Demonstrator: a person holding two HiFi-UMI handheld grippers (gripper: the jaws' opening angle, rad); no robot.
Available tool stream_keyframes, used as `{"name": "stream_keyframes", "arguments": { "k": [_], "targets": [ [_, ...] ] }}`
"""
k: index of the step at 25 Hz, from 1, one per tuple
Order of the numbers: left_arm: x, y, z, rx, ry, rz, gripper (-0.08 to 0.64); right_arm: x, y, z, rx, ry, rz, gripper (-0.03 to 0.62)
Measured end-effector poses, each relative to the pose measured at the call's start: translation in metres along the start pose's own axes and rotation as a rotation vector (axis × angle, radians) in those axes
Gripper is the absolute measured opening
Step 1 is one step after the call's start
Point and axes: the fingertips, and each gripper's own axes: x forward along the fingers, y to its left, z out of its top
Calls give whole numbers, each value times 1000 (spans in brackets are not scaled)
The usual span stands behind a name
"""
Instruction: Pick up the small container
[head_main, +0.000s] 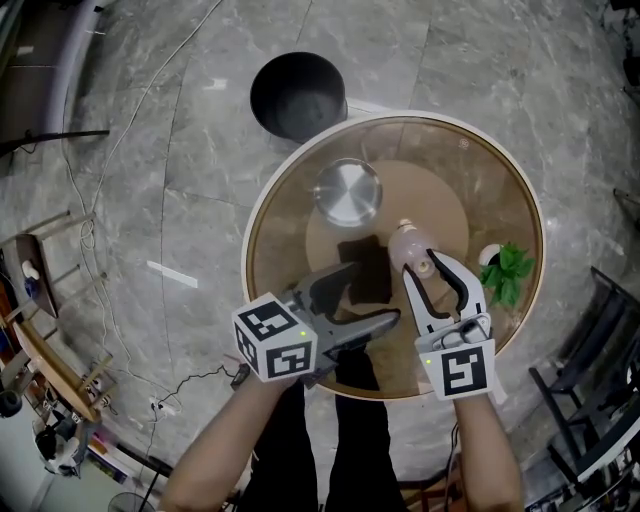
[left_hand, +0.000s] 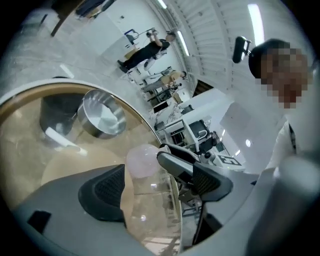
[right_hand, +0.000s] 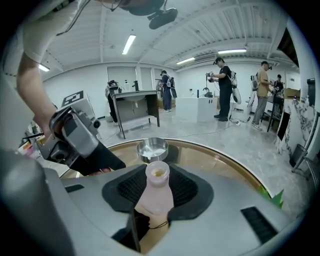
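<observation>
We see a small pale pink plastic bottle (right_hand: 155, 192), frosted and matt; a round metal bowl (head_main: 347, 190), polished bright; a glossy round amber glass tabletop (head_main: 500, 200); a sleek grey marble floor (head_main: 200, 150).

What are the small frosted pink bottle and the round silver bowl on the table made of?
Small frosted pink bottle: plastic or frosted glass, can't tell which; matte, translucent, light passes through without sharp glints. Round silver bowl: metal, probably stainless steel; brushed finish with bright, soft reflections.

Person wearing black trousers (head_main: 356, 445). Left gripper (head_main: 376, 292): dark grey body, black ribbed jaws, white cube (head_main: 275, 338) printed with black square markers. Right gripper (head_main: 424, 264): white, black-lined jaws, matching marker cube (head_main: 458, 369).
</observation>
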Motion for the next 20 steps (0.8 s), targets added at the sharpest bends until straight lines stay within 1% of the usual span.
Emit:
{"name": "stream_keyframes", "arguments": {
  "k": [2,7,10,12,15,20],
  "targets": [
    [-2,2,2,-88,-28,-29,433,-2,3,1,-11,9,11,150],
    [-4,0,9,-232,-86,-106,443,-12,8,8,-31,31,41,150],
    [-1,-3,13,-329,-122,-148,449,-19,11,17,16,2,37,150],
    [2,-4,14,-384,-147,-175,453,-25,14,23,43,-8,39,150],
    [6,-5,15,-461,-184,-217,463,-33,22,25,9,17,72,150],
    [14,-6,13,-566,-231,-281,484,-43,31,30,33,25,89,150]
  ]
}}
